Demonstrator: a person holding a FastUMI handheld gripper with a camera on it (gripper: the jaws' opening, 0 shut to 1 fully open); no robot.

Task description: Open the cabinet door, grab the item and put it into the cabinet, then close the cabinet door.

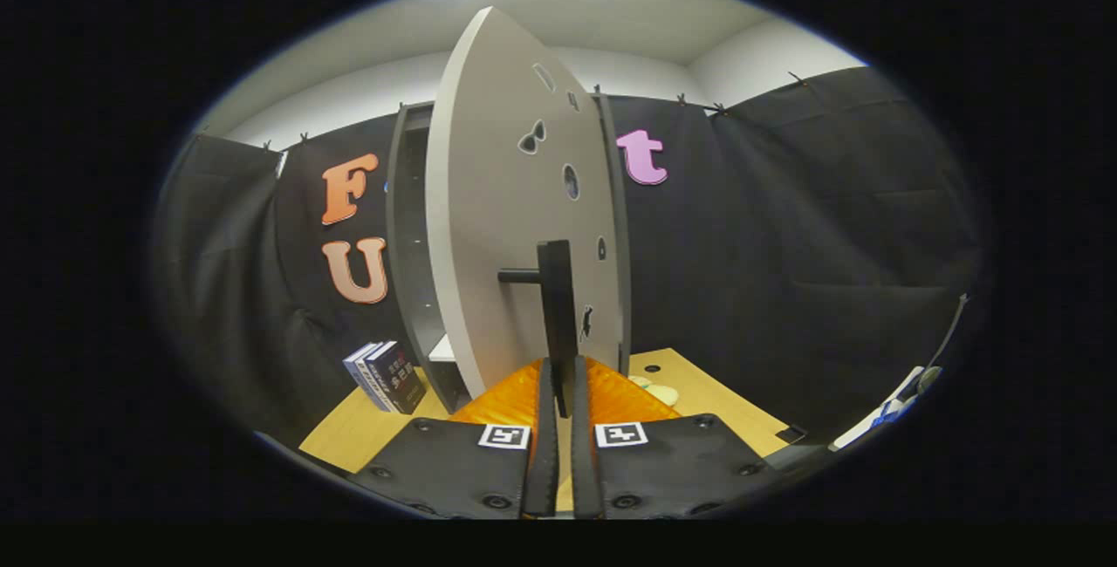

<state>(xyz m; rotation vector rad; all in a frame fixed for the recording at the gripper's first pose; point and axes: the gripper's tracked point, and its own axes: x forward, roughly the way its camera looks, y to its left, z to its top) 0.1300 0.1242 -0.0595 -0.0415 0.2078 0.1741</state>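
Closely, the gripper point(563, 375) has its fingers nearly together on the dark handle point(556, 314), whose lower end is hidden between them. Beyond, the grey cabinet door point(515, 201) stands ajar. The books point(387, 375) wait left of the cabinet point(408, 244).

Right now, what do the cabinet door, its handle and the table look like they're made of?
Cabinet door: probably painted or laminated board; flat, matte pale grey with clean cut-out holes. Handle: a dark matte bar on a round peg, metal or plastic, hard to tell; the jaws of the gripper are closed on its lower end. Table: light wood or wood-look laminate, smooth yellowish surface.
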